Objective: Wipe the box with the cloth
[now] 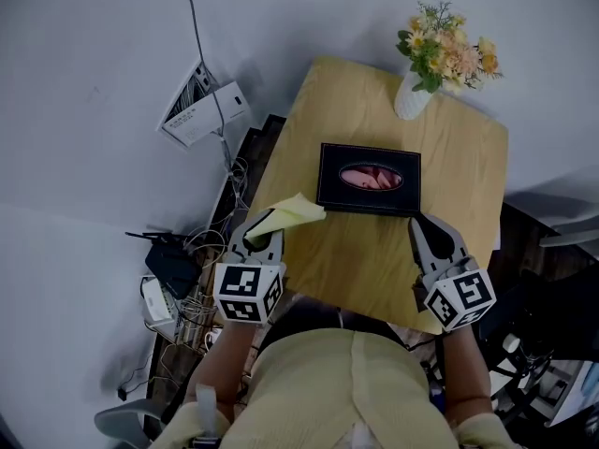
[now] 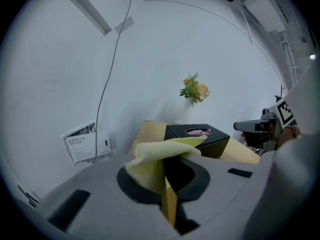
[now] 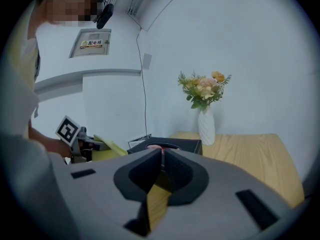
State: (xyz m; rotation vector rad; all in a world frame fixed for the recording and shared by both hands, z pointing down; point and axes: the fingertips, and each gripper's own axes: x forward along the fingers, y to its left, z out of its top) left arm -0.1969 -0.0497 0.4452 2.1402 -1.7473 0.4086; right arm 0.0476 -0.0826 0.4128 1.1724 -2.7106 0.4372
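Approach step. My left gripper grips yellow cloth, held just beside black box mid-table. Right gripper clenched, empty. Next: I lay cloth onto box top.
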